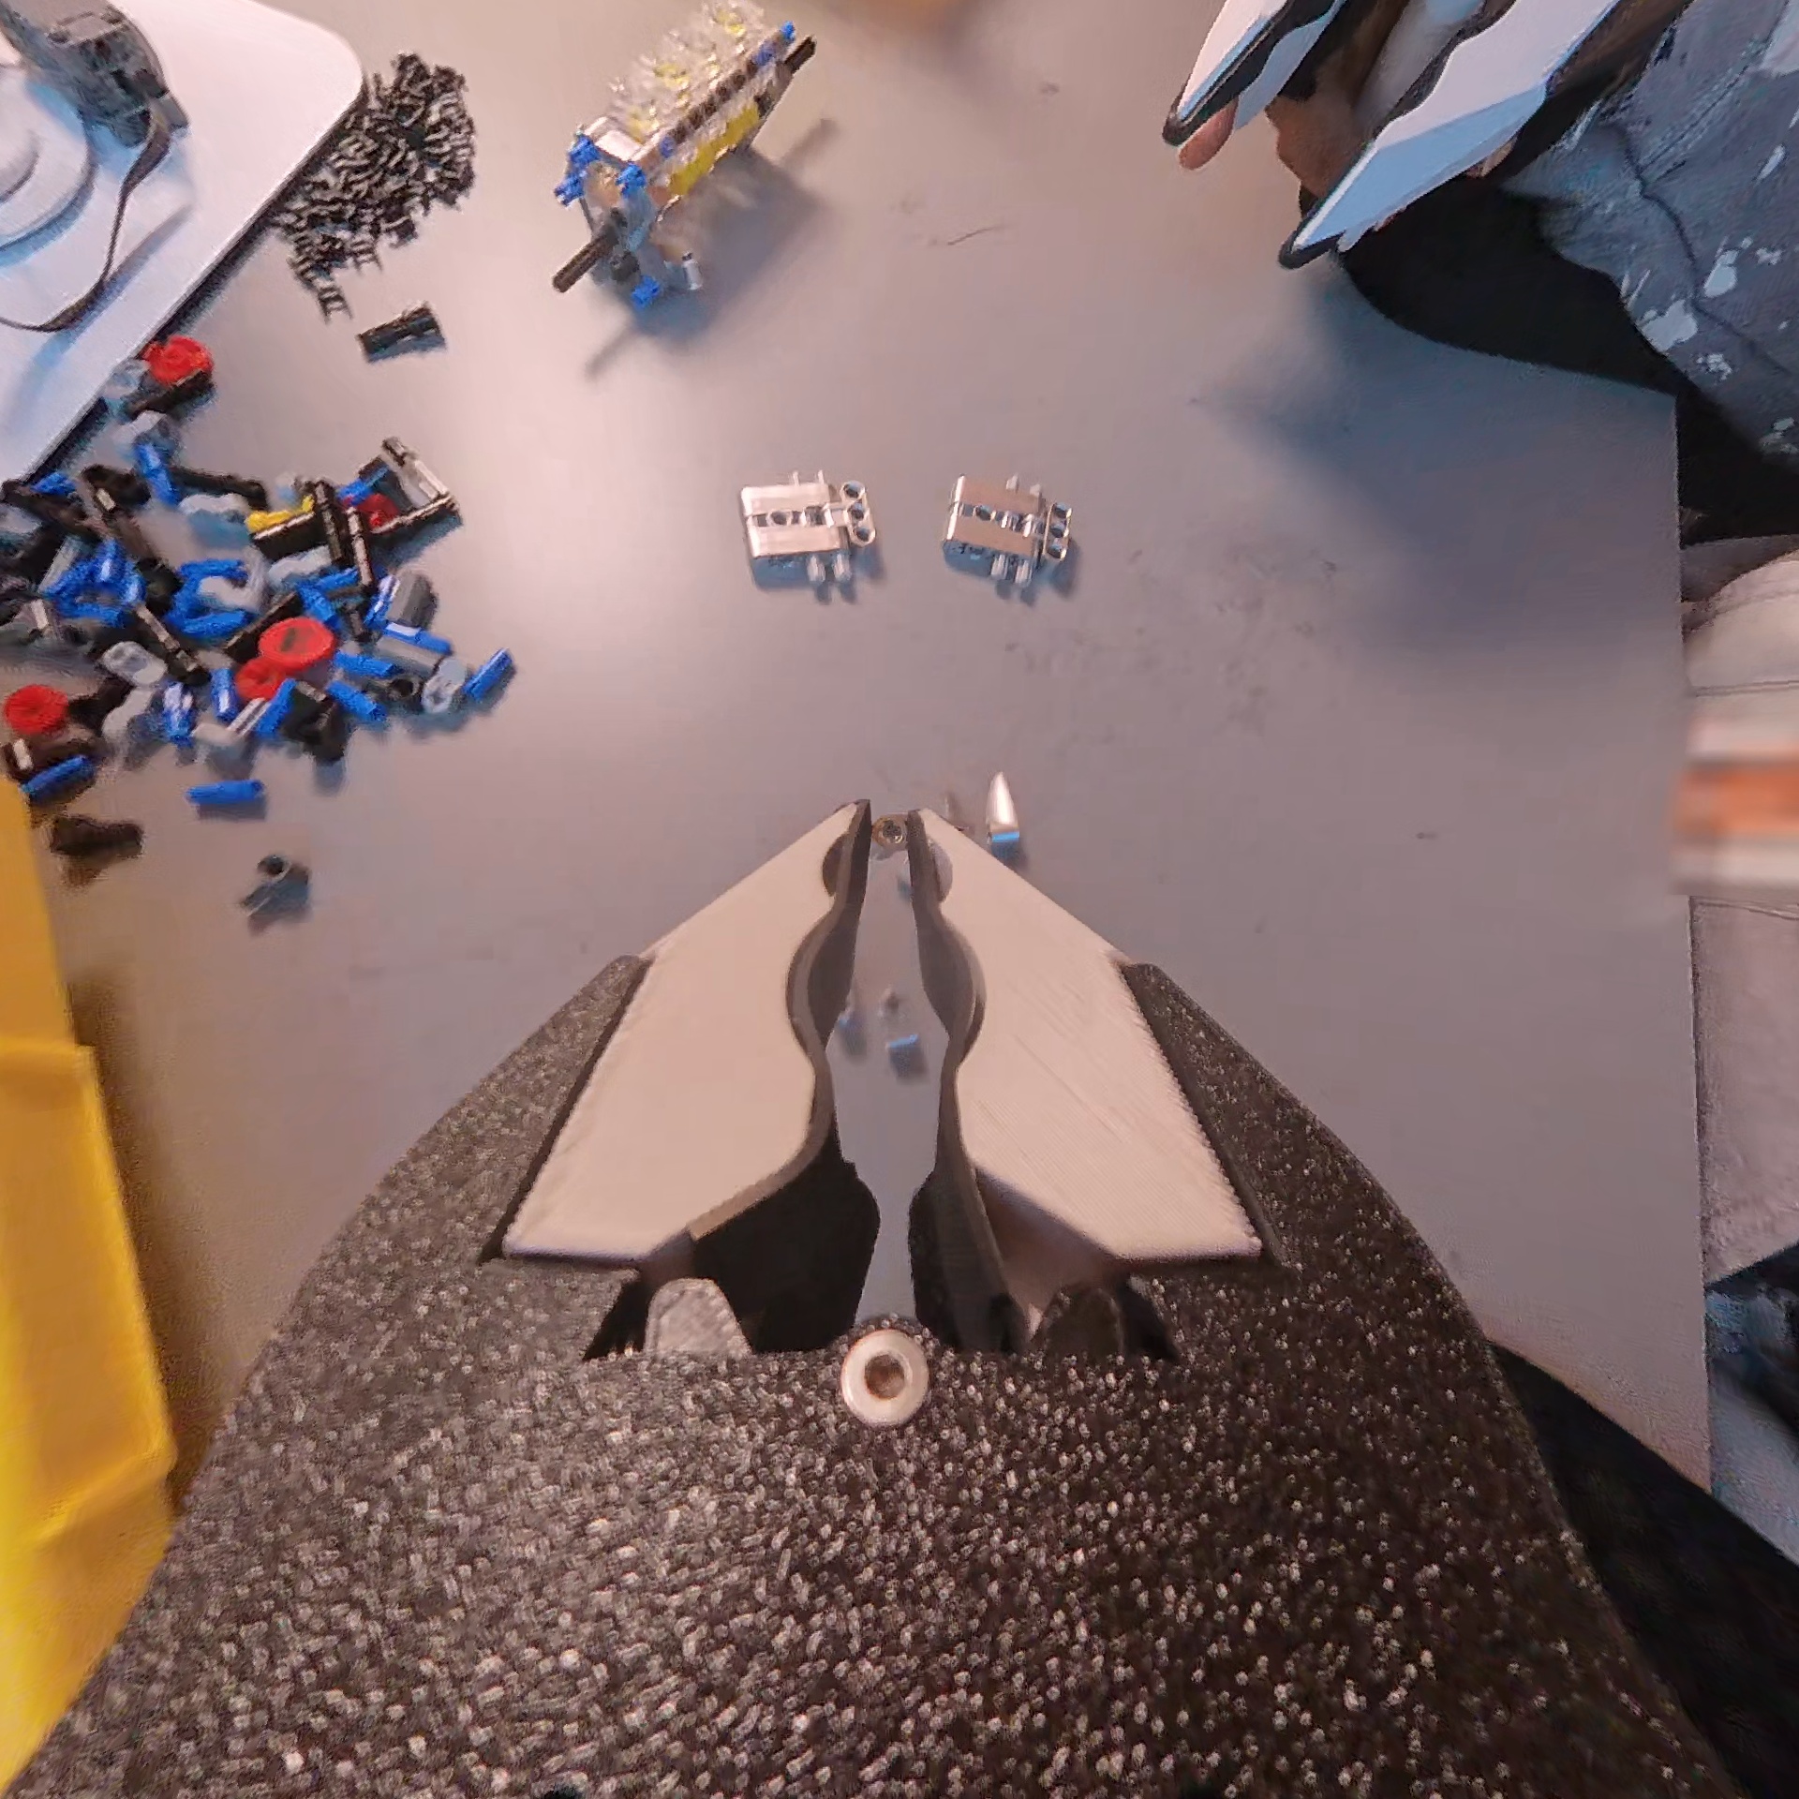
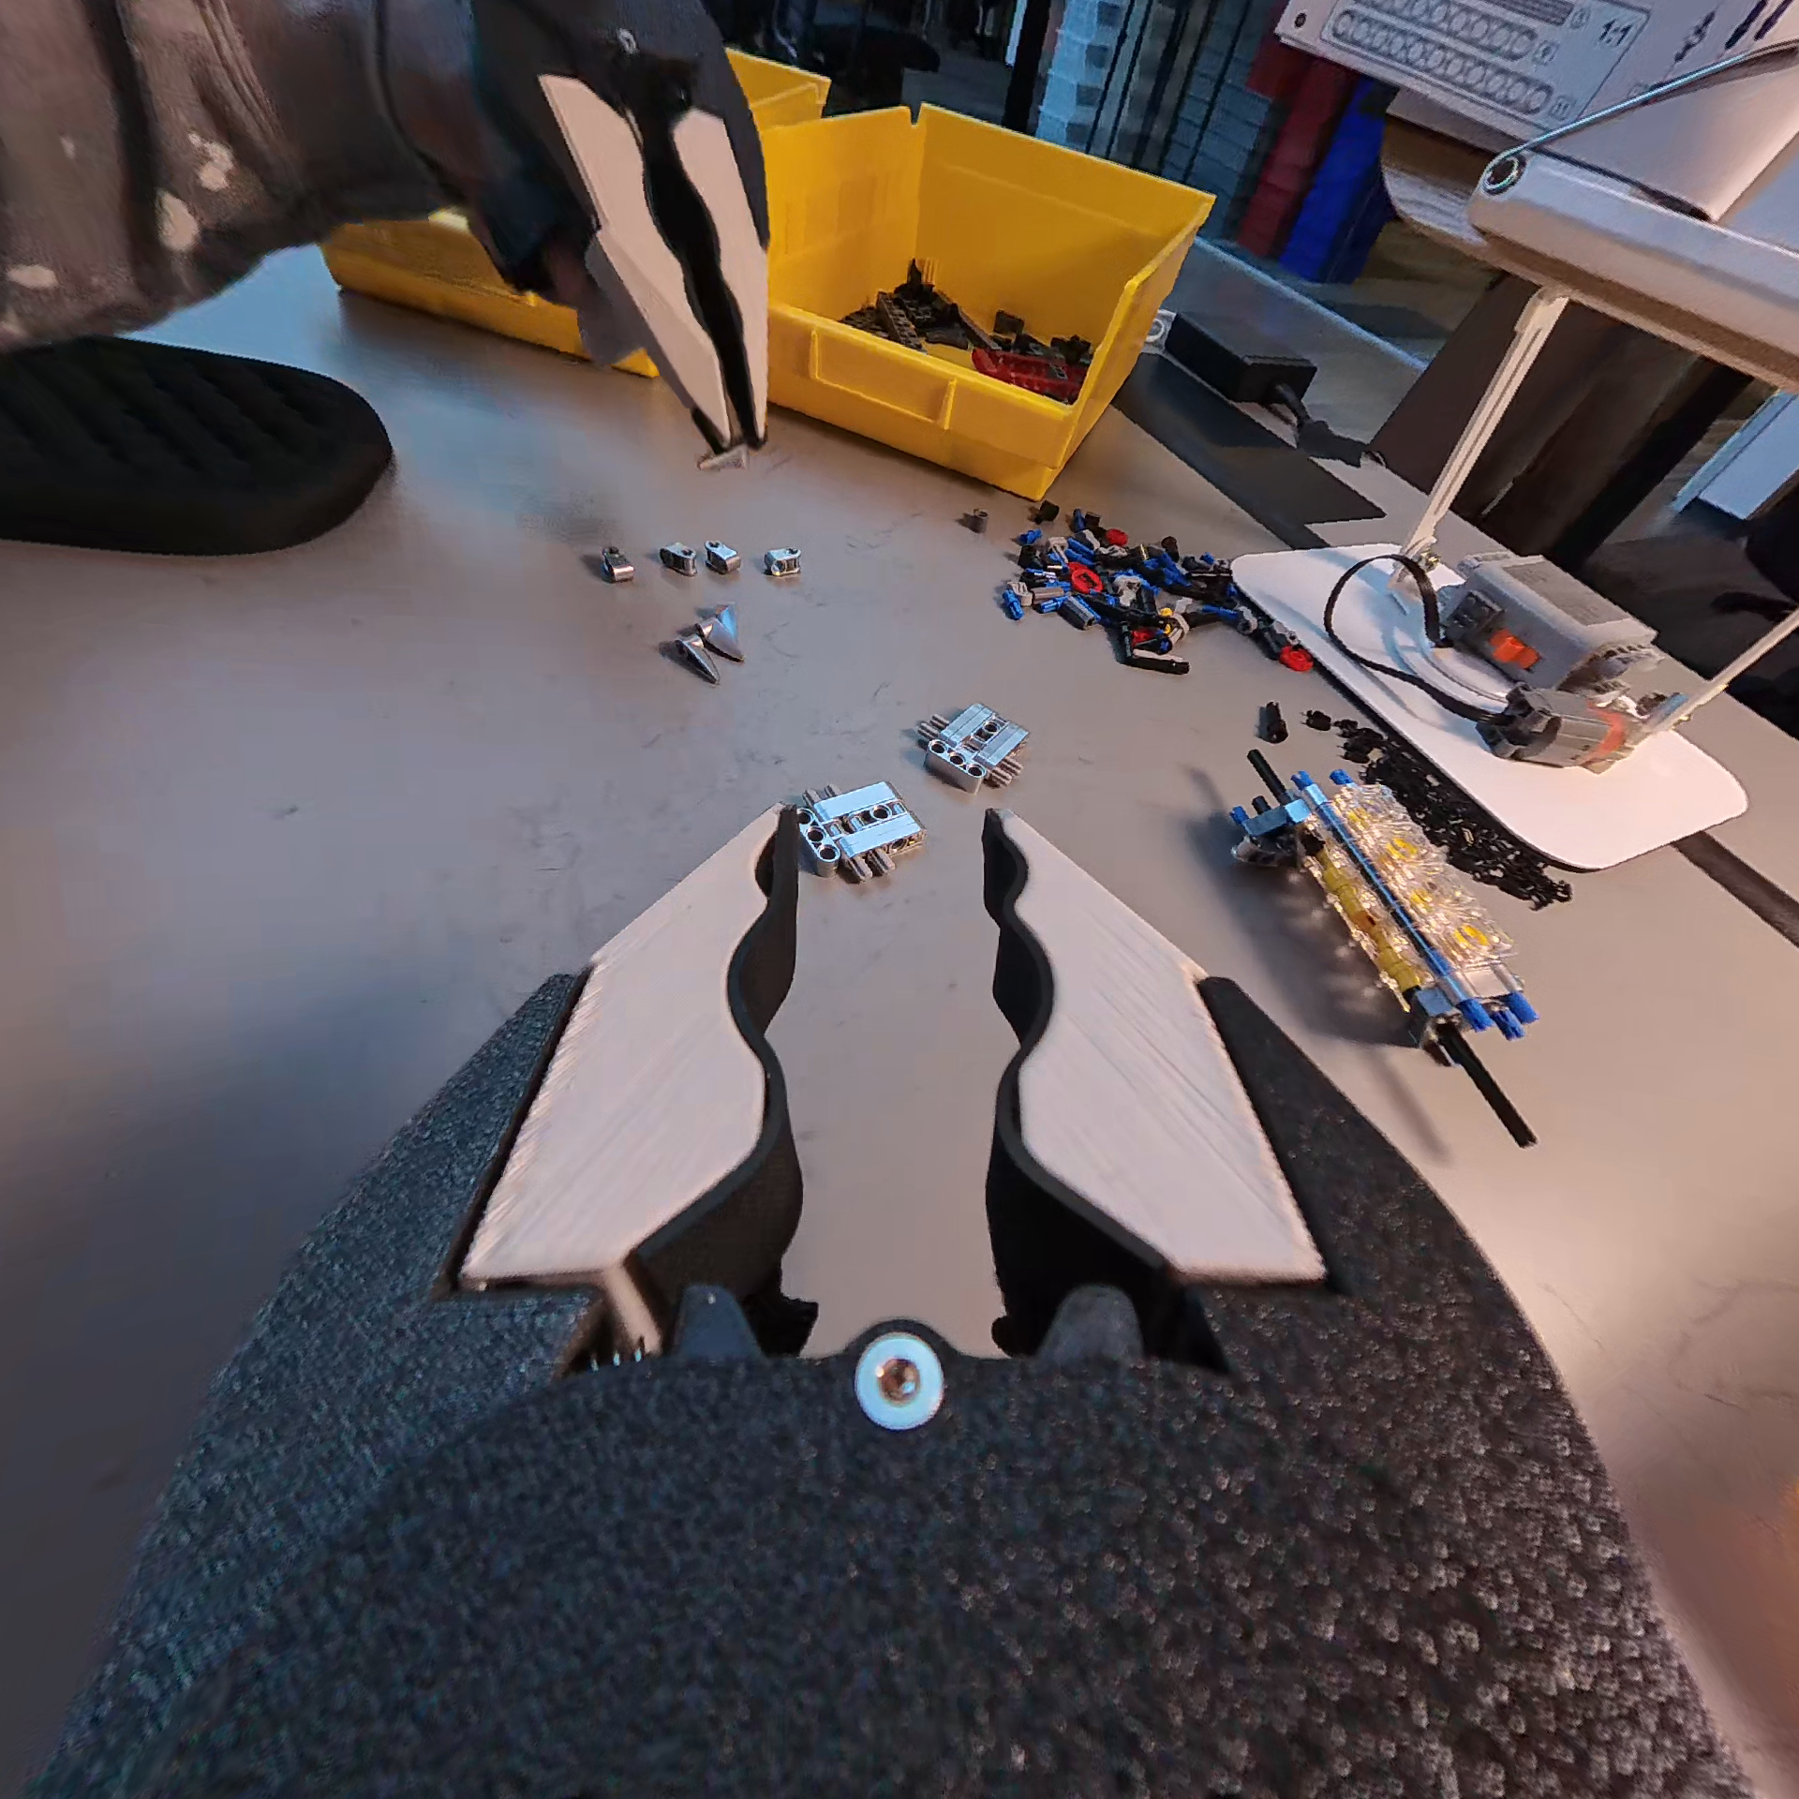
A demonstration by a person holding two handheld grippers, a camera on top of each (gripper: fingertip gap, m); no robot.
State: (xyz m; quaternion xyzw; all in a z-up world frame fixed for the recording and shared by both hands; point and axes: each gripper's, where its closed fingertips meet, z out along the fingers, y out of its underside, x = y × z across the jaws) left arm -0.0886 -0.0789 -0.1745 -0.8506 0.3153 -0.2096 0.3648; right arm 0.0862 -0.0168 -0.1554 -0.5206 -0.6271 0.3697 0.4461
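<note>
My left gripper is shut on a small grey piece right at the grey table. It also shows far off in the right wrist view, tips down on the table with the piece. A silver cone lies just right of its tips. My right gripper is open and empty, low over the table. Its left fingertip is beside a grey brick assembly. A second grey assembly lies just beyond. Both assemblies show in the left wrist view.
A yellow bin with dark parts stands at the back. A pile of blue, black and red pieces, a clear-and-yellow block assembly, black chain links and a white plate with a motor lie right. Small grey connectors and two cones lie ahead. Tip to tip, the grippers are about 20 centimeters apart. The white plate is closer to my right gripper, around 30 centimeters from its tips; the left tips are 35 centimeters off.
</note>
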